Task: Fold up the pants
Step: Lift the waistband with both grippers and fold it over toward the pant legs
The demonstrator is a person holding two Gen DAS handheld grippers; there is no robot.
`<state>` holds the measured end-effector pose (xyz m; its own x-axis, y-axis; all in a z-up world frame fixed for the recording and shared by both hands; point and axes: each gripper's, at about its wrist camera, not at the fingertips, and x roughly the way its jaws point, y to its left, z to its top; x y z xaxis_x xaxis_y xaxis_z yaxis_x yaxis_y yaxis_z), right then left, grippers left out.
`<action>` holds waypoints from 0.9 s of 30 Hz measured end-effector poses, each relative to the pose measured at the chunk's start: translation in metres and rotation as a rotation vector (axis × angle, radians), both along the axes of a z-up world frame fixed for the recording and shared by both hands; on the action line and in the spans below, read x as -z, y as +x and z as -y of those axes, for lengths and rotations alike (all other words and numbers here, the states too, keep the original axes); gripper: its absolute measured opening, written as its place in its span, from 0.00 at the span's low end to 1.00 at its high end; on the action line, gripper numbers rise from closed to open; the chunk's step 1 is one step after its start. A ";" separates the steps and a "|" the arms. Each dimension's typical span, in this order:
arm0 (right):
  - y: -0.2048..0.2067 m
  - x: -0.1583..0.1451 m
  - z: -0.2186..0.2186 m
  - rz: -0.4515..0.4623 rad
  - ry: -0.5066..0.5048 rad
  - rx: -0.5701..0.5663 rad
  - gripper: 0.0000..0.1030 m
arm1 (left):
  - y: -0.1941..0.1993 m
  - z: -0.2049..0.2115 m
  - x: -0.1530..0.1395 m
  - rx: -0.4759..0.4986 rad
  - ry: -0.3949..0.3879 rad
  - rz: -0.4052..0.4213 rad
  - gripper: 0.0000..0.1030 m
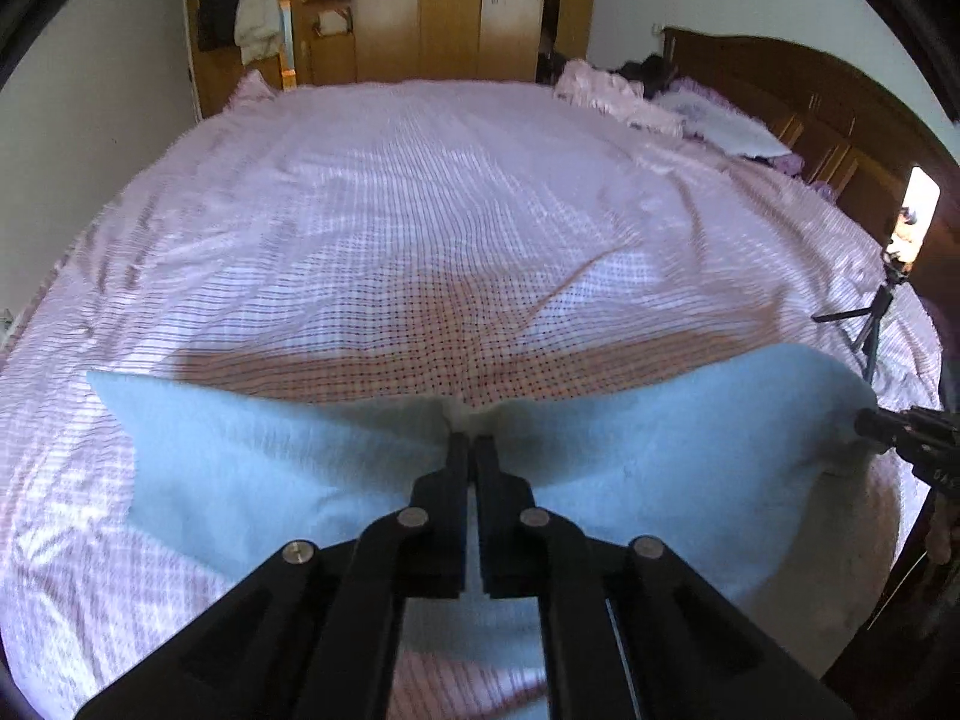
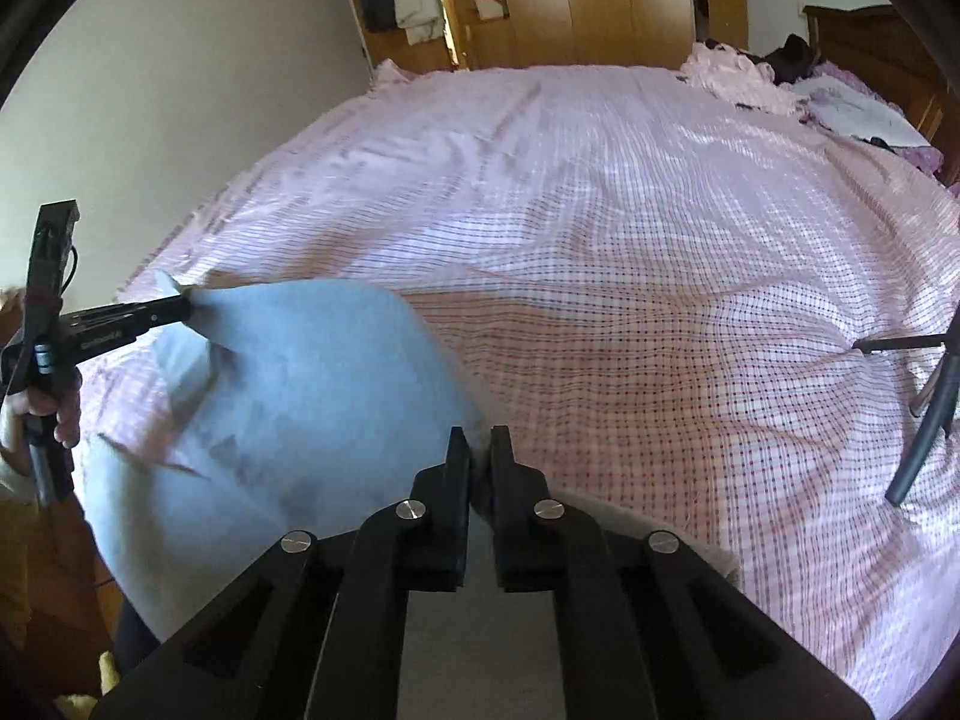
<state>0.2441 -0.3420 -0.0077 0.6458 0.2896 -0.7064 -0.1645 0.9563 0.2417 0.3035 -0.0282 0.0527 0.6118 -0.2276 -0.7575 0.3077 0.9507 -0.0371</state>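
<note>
Both tongs, left tongs (image 1: 472, 441) and right tongs (image 2: 478, 438), are clamped on the pale blue pants (image 1: 630, 468), lifted over the bed (image 1: 420, 192); next, I judge, lay the edge across evenly.

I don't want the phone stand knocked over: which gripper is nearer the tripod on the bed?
Right. The tripod stands just beside the right gripper; the left gripper holds the pants further away.
</note>
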 end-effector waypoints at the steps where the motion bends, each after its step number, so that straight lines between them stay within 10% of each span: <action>1: -0.007 -0.002 -0.001 0.004 0.008 -0.005 0.00 | -0.008 -0.002 -0.004 0.000 0.000 0.012 0.02; 14: -0.086 -0.001 -0.020 -0.005 -0.031 -0.077 0.00 | -0.112 -0.024 -0.010 -0.026 -0.023 0.070 0.02; 27: -0.118 0.071 -0.029 -0.140 -0.142 -0.059 0.00 | -0.149 -0.039 0.069 -0.096 -0.047 -0.095 0.02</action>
<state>0.1259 -0.3128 -0.0787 0.5234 0.2153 -0.8244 -0.1959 0.9720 0.1295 0.1545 0.0113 -0.0166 0.5585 -0.2083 -0.8029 0.2082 0.9722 -0.1074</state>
